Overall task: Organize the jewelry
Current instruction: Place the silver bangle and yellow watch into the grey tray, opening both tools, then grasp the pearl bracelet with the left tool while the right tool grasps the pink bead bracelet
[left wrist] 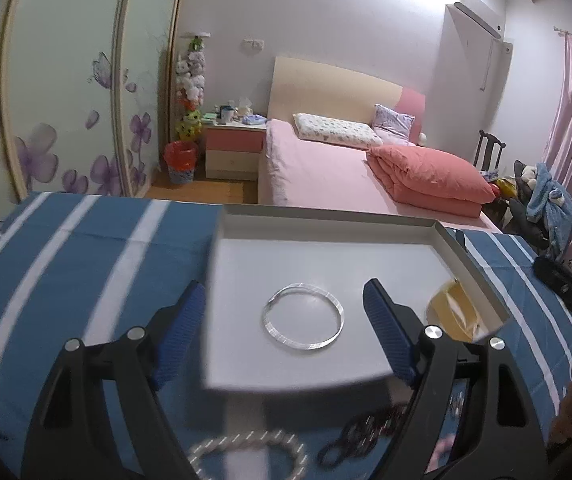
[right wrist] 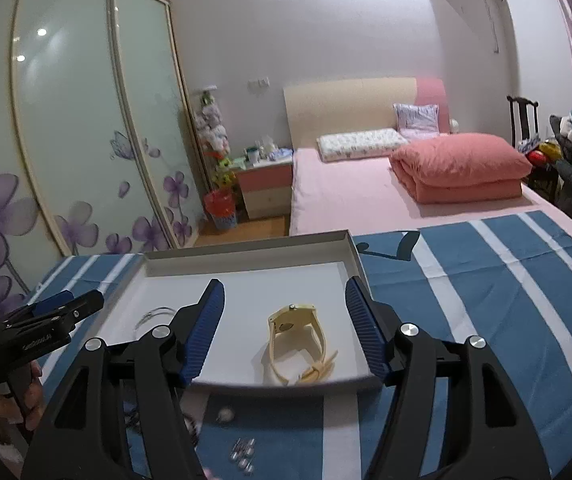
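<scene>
Right now a clear bangle lies flat on the floor of a shallow white tray, and a cream watch lies in the same tray towards its right wall. The tray sits on a surface under a blue cloth with white stripes.

From the left view the bangle shows whole, framed between the blue pads of the left tongs, which are spread wide and hold nothing; the watch there is only a yellowish sliver at the tray's right side. That view alone also catches what lies on the cloth in front of the tray: a white bead bracelet and a dark bead string, both blurred.

From the right view the watch is plain, strap curled towards the tray's near edge, between the pads of the right tongs, also spread wide and empty. The bangle is just a thin arc behind the left pad. On the cloth below are a pearl and a cluster of small silvery pieces. The left tongs show at far left, beside the tray.
</scene>
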A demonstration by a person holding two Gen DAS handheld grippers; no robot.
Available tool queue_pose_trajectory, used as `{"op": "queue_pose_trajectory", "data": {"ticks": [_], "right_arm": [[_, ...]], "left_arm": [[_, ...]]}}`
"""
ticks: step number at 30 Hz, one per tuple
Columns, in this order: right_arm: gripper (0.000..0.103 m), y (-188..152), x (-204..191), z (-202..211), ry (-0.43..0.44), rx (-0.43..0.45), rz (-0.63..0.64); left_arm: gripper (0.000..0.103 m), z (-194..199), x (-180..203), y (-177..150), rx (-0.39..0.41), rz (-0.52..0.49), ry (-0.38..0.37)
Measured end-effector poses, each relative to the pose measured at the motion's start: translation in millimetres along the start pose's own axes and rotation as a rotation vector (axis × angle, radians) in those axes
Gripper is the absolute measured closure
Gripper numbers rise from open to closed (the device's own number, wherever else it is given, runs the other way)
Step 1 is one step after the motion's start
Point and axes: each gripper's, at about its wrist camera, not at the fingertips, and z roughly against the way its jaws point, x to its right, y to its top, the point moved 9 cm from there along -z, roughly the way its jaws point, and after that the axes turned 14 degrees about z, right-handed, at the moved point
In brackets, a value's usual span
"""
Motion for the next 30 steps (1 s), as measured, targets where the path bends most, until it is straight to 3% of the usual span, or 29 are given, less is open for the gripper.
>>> {"op": "queue_pose_trajectory", "data": {"ticks": [5,12,20,24,26,30], "right_arm": [[0.036,-14.2,-16.6,34.5,0.010,0.035,0.030],[0.036,-50.5,-23.0,51.4,0.021,-0.009,0.023],[0.036,-66.1,-19.3,57.1,0.028,-0.029,-0.013],[0.036,-70.4,-23.3,59.2,0.031,-0.033,-0.004],[0.036,-74.3,-24.4,59.0,0.032,-0.045,0.002],[0.036,-83.2,-22.1,56.3,0.024,-0.084,0.011]], "left_arm": [[0.024,31.6,-25.3,-20.4,-0.003,-0.023,0.038],[0.025,37.8,-48.7,-66.5,-0.105,-0.096,0.098],[0.055,17.9,-66.8,-104.6,-0.259,-0.137,0.162],[0.067,16.8,-73.1,-101.2,-0.252,-0.112,0.173],[0.089,17.7,-77.7,-98.5,-0.243,-0.097,0.185],[0.093,18.5,-80.2,-96.3,-0.241,-0.086,0.185]]}}
